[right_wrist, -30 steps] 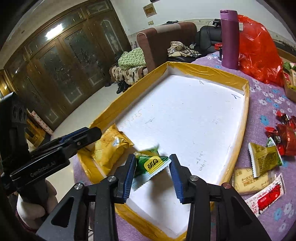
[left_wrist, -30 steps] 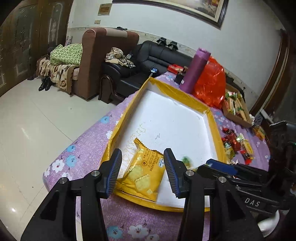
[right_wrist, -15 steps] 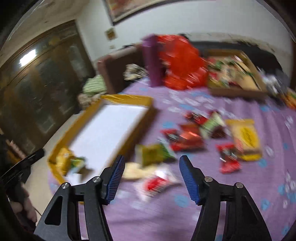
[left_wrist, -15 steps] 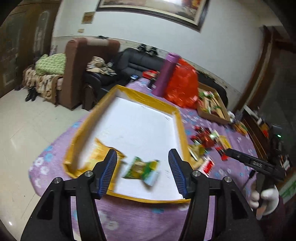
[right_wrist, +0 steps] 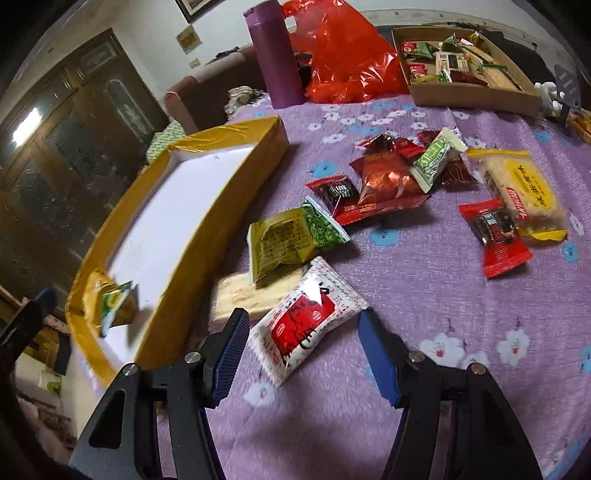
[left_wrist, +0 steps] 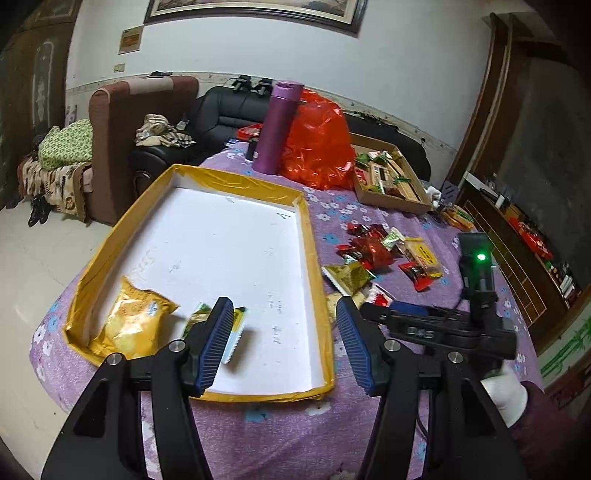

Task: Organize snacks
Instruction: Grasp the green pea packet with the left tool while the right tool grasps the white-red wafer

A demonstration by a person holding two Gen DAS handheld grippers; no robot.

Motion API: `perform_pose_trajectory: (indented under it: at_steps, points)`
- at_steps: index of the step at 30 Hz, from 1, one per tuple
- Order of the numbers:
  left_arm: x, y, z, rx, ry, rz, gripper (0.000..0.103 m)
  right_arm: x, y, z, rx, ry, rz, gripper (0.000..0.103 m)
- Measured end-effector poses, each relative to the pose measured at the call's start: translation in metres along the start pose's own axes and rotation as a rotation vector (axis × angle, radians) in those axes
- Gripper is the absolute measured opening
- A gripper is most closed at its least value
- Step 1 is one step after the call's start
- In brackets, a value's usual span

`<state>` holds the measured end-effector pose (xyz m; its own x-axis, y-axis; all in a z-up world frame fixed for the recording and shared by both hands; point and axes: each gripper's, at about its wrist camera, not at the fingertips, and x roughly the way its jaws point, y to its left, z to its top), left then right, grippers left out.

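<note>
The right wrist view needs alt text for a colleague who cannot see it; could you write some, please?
Open right gripper over a white-and-red snack packet on a purple floral tablecloth; more snacks lie beyond, and a yellow-edged tray stands to the left.

A home living room: a brown armchair (left_wrist: 122, 122) and a black leather sofa (left_wrist: 225, 114) stand along a white wall under a framed picture (left_wrist: 255, 11), with dark carved wooden doors (right_wrist: 92, 122) and a pale tiled floor (left_wrist: 33, 243). The table (left_wrist: 280, 417) wears a purple flowered cloth, strewn with snack packets (right_wrist: 388, 177)
</note>
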<state>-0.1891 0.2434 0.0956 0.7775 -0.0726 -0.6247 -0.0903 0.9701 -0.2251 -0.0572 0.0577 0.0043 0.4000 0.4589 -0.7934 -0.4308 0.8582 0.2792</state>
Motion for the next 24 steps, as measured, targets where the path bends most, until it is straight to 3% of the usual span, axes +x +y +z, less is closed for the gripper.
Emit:
perform_pose_trajectory:
  at_steps: [2, 5, 7, 14, 20, 24]
  points:
    - [0.005, -0.008, 0.002, 0.025, 0.009, -0.002, 0.057, 0.004, 0.005, 0.001, -0.035, -0.008, -0.048, 0.052]
    - [0.014, -0.022, 0.004, 0.081, 0.035, -0.018, 0.057, 0.004, -0.001, 0.002, -0.055, 0.0, -0.065, 0.018]
    - [0.022, -0.034, 0.007, 0.114, 0.052, -0.042, 0.057, 0.001, -0.01, 0.004, -0.052, 0.013, -0.061, 0.013]
    - [0.062, -0.084, 0.023, 0.296, 0.117, -0.091, 0.057, -0.017, -0.064, 0.01, -0.021, -0.001, -0.115, 0.013]
    - [0.123, -0.116, 0.032, 0.465, 0.232, -0.056, 0.057, -0.025, -0.11, 0.009, 0.076, -0.043, 0.031, 0.014]
    - [0.157, -0.123, 0.037, 0.514, 0.3, -0.025, 0.057, -0.025, -0.111, 0.01, 0.067, -0.043, 0.051, 0.014]
